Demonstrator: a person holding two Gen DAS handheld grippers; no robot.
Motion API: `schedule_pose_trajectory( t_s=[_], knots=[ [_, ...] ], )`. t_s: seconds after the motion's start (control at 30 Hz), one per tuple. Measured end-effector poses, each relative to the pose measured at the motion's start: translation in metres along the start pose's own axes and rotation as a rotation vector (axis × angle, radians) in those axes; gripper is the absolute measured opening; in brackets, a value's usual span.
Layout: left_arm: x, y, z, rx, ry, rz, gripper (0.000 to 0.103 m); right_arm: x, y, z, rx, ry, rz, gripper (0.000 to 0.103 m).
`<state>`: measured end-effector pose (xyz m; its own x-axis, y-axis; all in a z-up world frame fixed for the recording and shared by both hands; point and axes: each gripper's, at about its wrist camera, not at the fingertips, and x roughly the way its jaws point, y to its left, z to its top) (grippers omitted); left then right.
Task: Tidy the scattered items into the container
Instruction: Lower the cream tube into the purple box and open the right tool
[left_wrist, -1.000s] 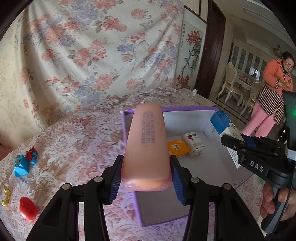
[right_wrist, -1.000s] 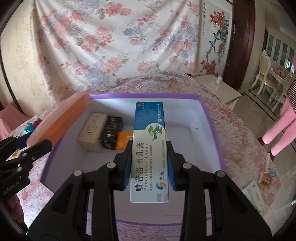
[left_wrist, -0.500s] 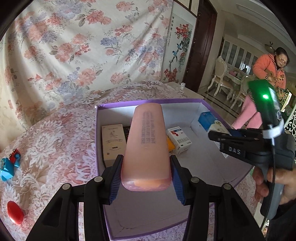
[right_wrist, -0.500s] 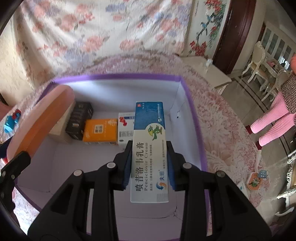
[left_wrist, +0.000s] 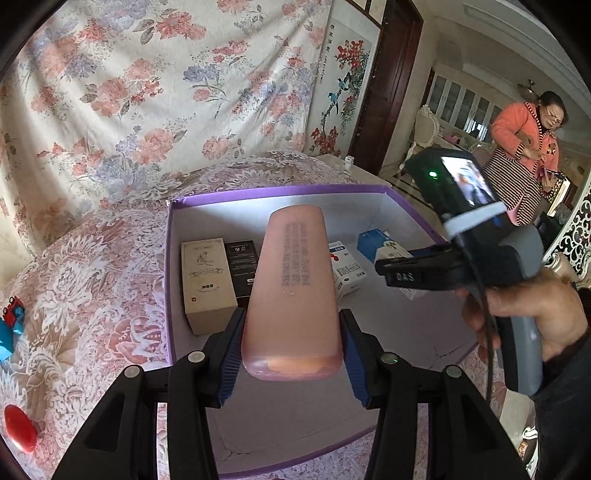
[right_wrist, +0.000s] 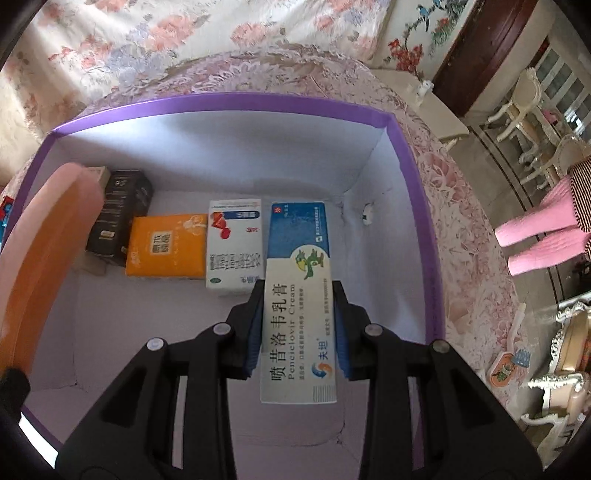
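My left gripper is shut on a pink tube and holds it over the purple-rimmed box. My right gripper is shut on a blue and white cream box, low inside the purple-rimmed box, next to a white medicine box. An orange box and a black box lie in the same row. A beige box lies at the left end. The right gripper also shows in the left wrist view, and the pink tube shows at the left of the right wrist view.
The box sits on a table with a floral lace cloth. A blue toy and a red egg-shaped item lie on the cloth at the left. A person in orange stands in the room at the right.
Both grippers have moved forward and down into the box with their items. The cream box now sits close beside the white medicine box.
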<state>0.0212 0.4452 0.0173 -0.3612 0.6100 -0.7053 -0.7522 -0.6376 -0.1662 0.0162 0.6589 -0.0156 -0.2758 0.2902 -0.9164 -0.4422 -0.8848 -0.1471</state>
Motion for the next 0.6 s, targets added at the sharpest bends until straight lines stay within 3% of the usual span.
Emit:
schedule_pose_trajectory(
  t_s=[0.47, 0.6],
  knots=[
    [0.007, 0.001, -0.002, 0.004, 0.039, -0.031, 0.049, 0.029, -0.001, 0.019, 0.007, 0.113, 0.029, 0.038],
    [0.010, 0.000, -0.003, 0.011, 0.049, -0.030, 0.049, 0.019, -0.004, 0.020, 0.019, 0.080, 0.059, 0.043]
  ],
)
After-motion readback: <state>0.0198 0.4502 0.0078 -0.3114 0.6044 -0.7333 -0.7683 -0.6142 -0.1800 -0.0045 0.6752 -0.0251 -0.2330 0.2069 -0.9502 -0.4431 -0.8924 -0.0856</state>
